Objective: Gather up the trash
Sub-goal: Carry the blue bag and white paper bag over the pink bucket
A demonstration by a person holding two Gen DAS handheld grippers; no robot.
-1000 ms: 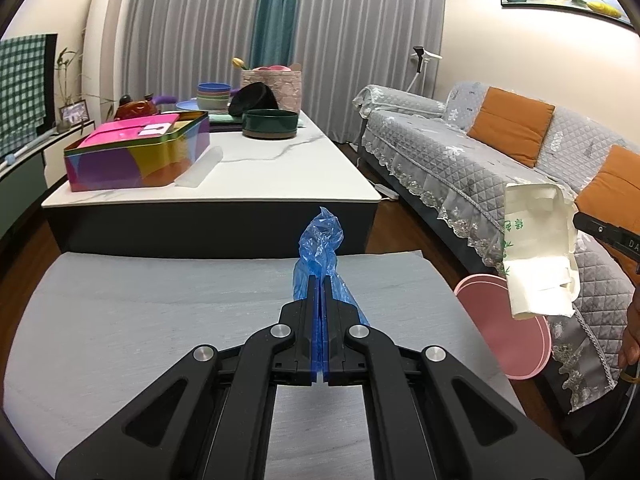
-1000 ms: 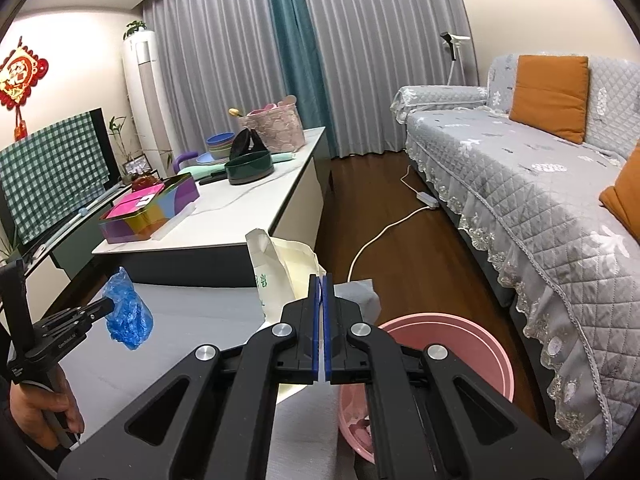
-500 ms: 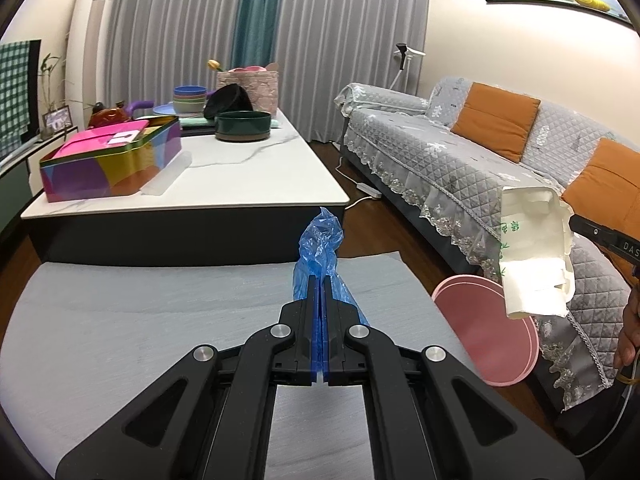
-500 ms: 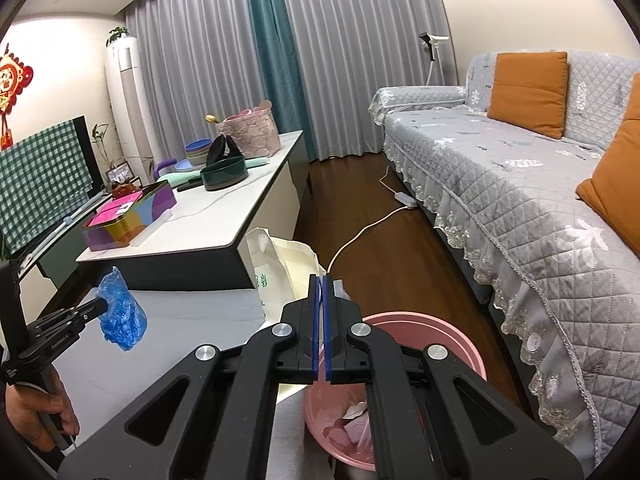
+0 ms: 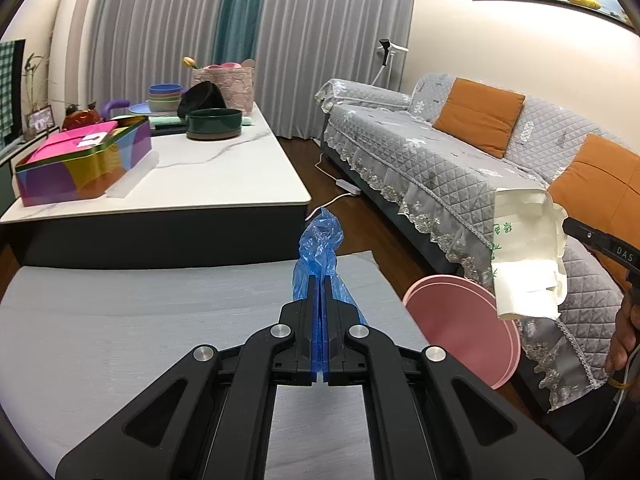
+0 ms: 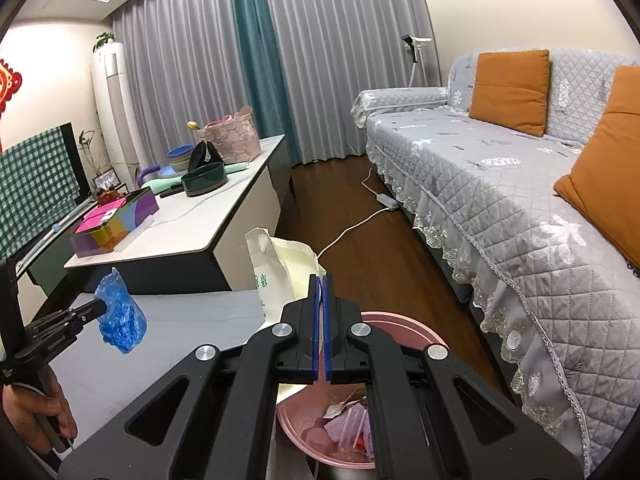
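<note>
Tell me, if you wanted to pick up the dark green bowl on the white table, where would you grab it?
Probably by its rim. The dark green bowl sits upright on the white table, wide and low, so its whole body looks too broad for two thin fingers. Come from above at the near edge, one finger inside the wall and one outside, where nothing crowds it; a black item leans just behind.

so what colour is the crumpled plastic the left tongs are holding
Blue. The crumpled plastic shows best in the right wrist view, pinched in the left tongs.

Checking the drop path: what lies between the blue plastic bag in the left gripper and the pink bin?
Only the bare grey mat, in the left wrist view, lies between the blue plastic bag and pink bin.
</note>
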